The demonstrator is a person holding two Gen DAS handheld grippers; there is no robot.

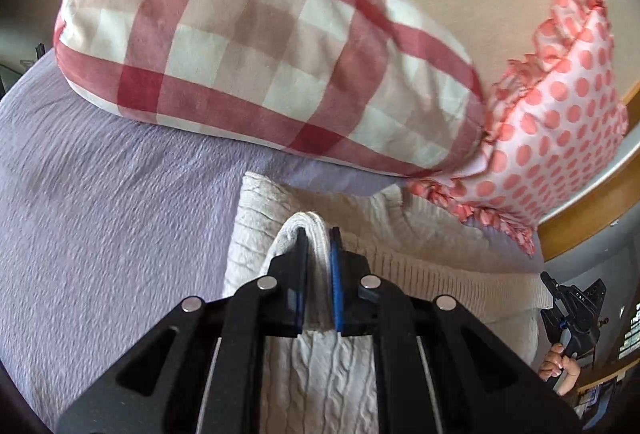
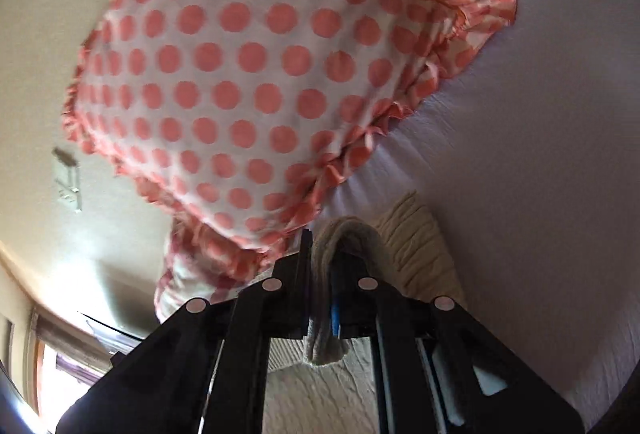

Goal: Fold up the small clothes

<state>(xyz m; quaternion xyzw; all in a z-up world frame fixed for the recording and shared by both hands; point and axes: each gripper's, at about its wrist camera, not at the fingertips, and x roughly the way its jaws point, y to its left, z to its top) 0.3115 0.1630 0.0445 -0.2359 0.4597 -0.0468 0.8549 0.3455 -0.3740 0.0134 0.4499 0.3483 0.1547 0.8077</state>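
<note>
A cream cable-knit sweater (image 1: 400, 234) lies on the lavender bedsheet (image 1: 100, 213). My left gripper (image 1: 319, 234) is shut on a bunched fold of the sweater, which sticks up between its fingers. In the right wrist view my right gripper (image 2: 320, 238) is shut on another bunched part of the sweater (image 2: 416, 234), with knit hanging below the jaws. The right gripper (image 1: 572, 310), held by a hand, also shows at the right edge of the left wrist view.
A red-and-white checked pillow (image 1: 260, 45) lies on the bed just beyond the sweater. A pink polka-dot ruffled pillow (image 1: 560, 121) (image 2: 248, 81) sits beside it against the wall. A wooden bed frame (image 1: 592, 205) runs along the right.
</note>
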